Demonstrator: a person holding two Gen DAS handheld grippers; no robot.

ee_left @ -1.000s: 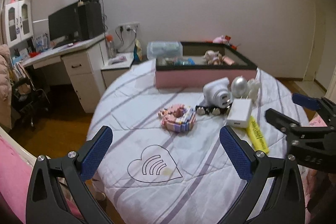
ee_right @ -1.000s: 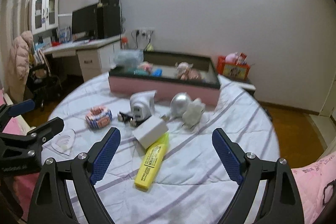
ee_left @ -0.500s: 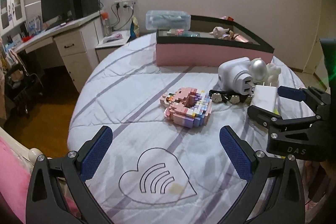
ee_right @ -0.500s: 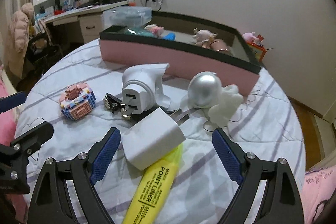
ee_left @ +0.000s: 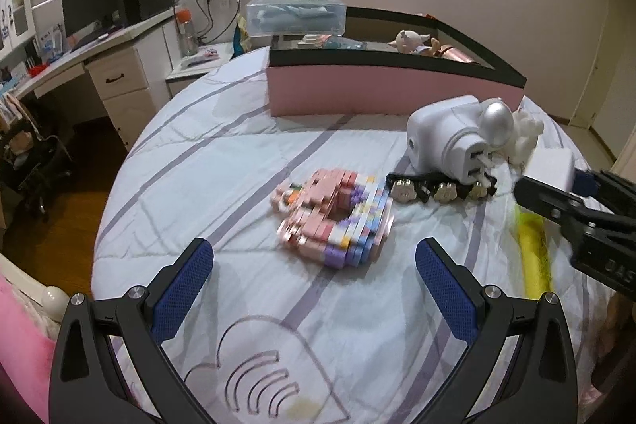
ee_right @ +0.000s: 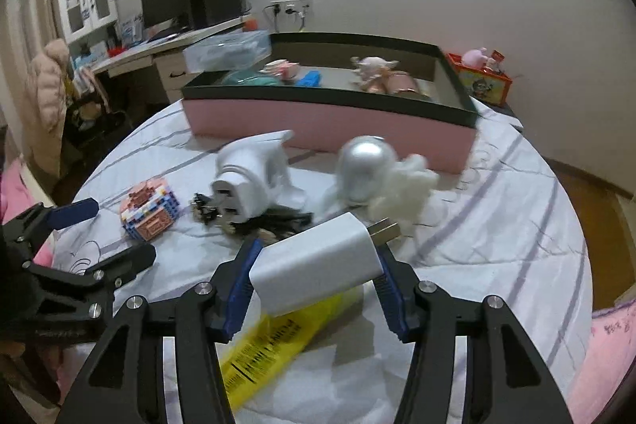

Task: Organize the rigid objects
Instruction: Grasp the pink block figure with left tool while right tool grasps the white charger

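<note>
My right gripper (ee_right: 318, 253) has its jaws closing, with the blue pads against both sides of a white charger (ee_right: 318, 265) that lies over a yellow highlighter (ee_right: 270, 340). In the left wrist view the charger (ee_left: 552, 165) shows between that gripper's fingers (ee_left: 532, 193). My left gripper (ee_left: 314, 253) is open just above a pink and purple brick model (ee_left: 338, 217) on the bed, with nothing between its pads. A white plug adapter (ee_left: 449, 138), a silver-headed white figure (ee_left: 497, 118) and a black strap with charms (ee_left: 433, 189) lie further back.
A pink box with a black rim (ee_right: 318, 122) stands at the far side of the bed, holding several small toys. A clear plastic case (ee_left: 294, 14) sits behind it. A desk with a monitor (ee_left: 91, 6) is at the left, beyond the bed's edge.
Both grippers moved forward and down towards the objects. The right gripper's jaws went from wide open to closed around the white charger. The left gripper stayed open.
</note>
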